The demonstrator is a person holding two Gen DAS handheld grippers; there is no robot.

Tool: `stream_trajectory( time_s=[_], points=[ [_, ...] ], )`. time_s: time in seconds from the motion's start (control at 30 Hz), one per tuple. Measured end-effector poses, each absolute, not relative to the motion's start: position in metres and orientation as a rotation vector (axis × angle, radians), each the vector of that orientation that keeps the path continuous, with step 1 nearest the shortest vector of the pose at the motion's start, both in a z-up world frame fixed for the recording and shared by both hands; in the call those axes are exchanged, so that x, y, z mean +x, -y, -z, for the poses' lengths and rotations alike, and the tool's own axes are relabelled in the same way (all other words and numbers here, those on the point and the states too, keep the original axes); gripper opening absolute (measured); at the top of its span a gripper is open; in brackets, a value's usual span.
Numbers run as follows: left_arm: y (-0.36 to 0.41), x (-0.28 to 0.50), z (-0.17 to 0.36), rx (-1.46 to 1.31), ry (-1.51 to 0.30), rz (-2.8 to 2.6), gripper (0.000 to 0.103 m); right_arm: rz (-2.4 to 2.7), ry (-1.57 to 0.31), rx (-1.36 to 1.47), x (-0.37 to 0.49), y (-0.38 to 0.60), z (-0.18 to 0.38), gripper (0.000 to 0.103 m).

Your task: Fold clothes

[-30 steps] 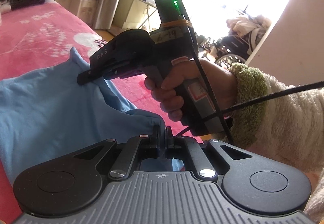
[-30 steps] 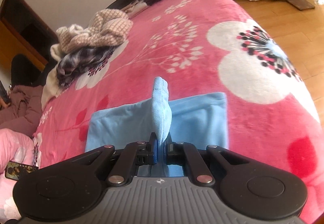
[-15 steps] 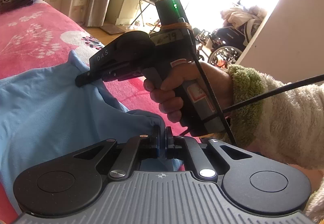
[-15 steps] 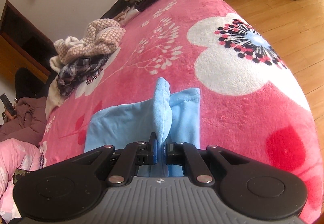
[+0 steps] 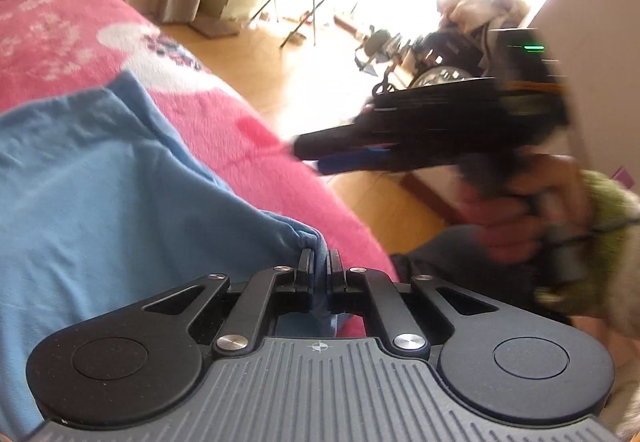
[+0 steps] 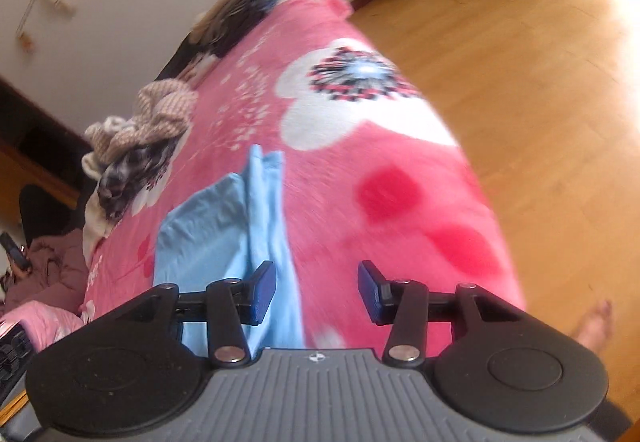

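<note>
A light blue garment lies on the pink flowered blanket, partly folded. My left gripper pinches the garment's near corner; its jaws are just starting to open, with cloth still pressed between the pads. My right gripper has its jaws opening wide over the blanket with nothing between them. The blue garment lies just past its left finger. In the left wrist view the right gripper is blurred, off to the right beyond the bed's edge, held by a hand.
A heap of unfolded clothes sits on the blanket to the left. A folded stack rests at the bed's far end. Wooden floor runs along the right side, and a bare foot stands near the bed.
My right gripper let go of the garment's raised corner, opened and swung away to the right off the cloth. The freed corner dropped flat. My left gripper sank a little, still pinching.
</note>
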State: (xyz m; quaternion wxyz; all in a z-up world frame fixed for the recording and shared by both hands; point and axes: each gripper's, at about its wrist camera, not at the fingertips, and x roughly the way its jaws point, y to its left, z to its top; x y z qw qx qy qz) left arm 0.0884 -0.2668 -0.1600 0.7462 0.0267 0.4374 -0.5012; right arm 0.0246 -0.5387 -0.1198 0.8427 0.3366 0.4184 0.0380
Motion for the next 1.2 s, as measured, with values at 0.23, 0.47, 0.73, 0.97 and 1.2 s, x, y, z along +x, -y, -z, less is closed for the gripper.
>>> stream_trajectory(
  time_s=[0.23, 0.47, 0.73, 0.97, 1.2],
  points=[
    [0.262, 0.080, 0.148, 0.048, -0.942, 1.117, 0.049, -0.075, -0.903, 0.785, -0.021, 0.540, 0.119, 0.048],
    [0.226, 0.065, 0.124, 0.131, -0.890, 1.087, 0.052, -0.093, -0.897, 0.858, -0.033, 0.528, 0.125, 0.046],
    [0.171, 0.032, 0.131, 0.417, -0.853, 0.983, 0.052, -0.110, -0.890, 0.785, -0.045, 0.506, 0.115, 0.044],
    [0.138, 0.016, 0.148, 0.473, -0.833, 0.843, 0.052, -0.097, -0.907, 0.723, -0.049, 0.487, 0.109, 0.041],
    [0.119, 0.018, 0.155, 0.366, -0.833, 0.750, 0.052, -0.090, -0.926, 0.615, -0.052, 0.467, 0.098, 0.039]
  ],
)
